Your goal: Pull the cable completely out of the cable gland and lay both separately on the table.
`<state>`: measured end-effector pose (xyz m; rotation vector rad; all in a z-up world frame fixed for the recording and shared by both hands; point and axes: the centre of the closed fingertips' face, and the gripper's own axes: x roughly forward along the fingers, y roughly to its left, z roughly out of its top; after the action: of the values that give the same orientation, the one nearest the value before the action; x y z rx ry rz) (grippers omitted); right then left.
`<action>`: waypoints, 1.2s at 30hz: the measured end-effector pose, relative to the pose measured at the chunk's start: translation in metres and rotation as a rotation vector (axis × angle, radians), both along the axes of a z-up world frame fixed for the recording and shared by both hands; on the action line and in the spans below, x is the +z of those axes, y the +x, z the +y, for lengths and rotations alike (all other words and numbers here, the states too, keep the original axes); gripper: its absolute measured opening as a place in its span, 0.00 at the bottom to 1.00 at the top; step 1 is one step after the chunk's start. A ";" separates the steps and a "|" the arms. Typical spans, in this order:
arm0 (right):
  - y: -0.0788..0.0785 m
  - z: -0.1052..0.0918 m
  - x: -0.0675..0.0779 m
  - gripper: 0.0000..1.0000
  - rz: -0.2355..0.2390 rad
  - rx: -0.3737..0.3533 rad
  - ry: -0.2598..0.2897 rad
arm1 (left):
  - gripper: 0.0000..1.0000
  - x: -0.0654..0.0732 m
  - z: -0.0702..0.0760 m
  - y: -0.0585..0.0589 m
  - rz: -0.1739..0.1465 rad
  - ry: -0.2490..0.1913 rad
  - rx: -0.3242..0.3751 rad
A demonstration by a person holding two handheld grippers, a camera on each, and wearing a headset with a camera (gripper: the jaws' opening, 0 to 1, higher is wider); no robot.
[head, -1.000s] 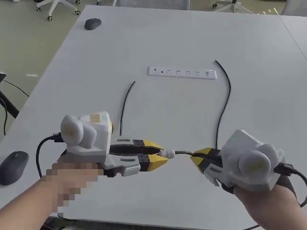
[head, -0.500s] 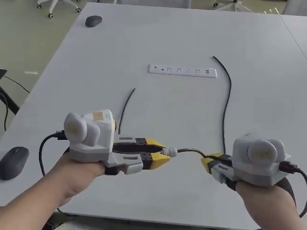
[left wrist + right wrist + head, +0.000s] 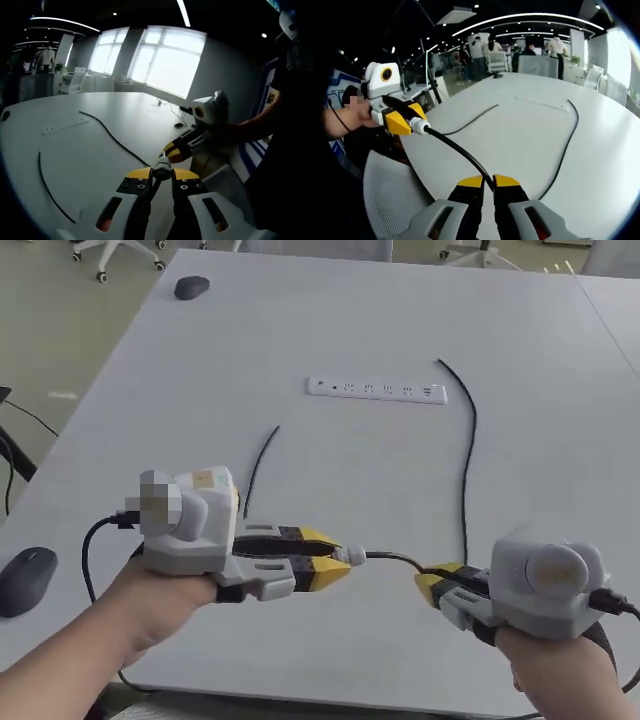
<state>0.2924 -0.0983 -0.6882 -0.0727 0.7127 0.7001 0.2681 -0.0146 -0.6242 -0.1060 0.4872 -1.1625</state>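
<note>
My left gripper (image 3: 335, 565) is shut on a small white cable gland (image 3: 350, 556), which I also see between its yellow jaws as the gland (image 3: 162, 166) and from the other side as the gland (image 3: 420, 125). A black cable (image 3: 467, 470) comes out of the gland, runs to my right gripper (image 3: 432, 582), which is shut on it, then trails across the table toward the far end. In the right gripper view the cable (image 3: 455, 148) stretches from the gland down into my right gripper (image 3: 488, 181). Both grippers hang above the table's near edge.
A white power strip (image 3: 376, 390) lies across the middle of the white table (image 3: 330, 330). A short, thin black wire (image 3: 258, 465) lies left of centre. One dark mouse (image 3: 24, 580) sits at the near left edge, another mouse (image 3: 191, 286) at the far left. Several people stand in the background.
The two grippers have moved apart: my right gripper has drawn away to the right with the cable, so a longer stretch of cable now shows between it and the gland.
</note>
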 end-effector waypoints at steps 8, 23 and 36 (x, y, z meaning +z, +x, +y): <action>-0.005 -0.004 0.003 0.04 -0.016 0.021 -0.023 | 0.15 0.003 0.000 0.001 -0.001 0.002 -0.007; -0.018 0.038 0.048 0.12 -0.319 0.314 -0.321 | 0.15 -0.001 -0.005 -0.003 -0.001 0.027 -0.011; -0.023 0.062 0.052 0.04 -0.398 0.444 -0.377 | 0.15 -0.002 -0.008 -0.005 0.001 0.039 -0.019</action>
<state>0.2689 -0.0367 -0.6362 -0.7139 0.4364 0.9309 0.2629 -0.0222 -0.6264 -0.0679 0.5123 -1.1713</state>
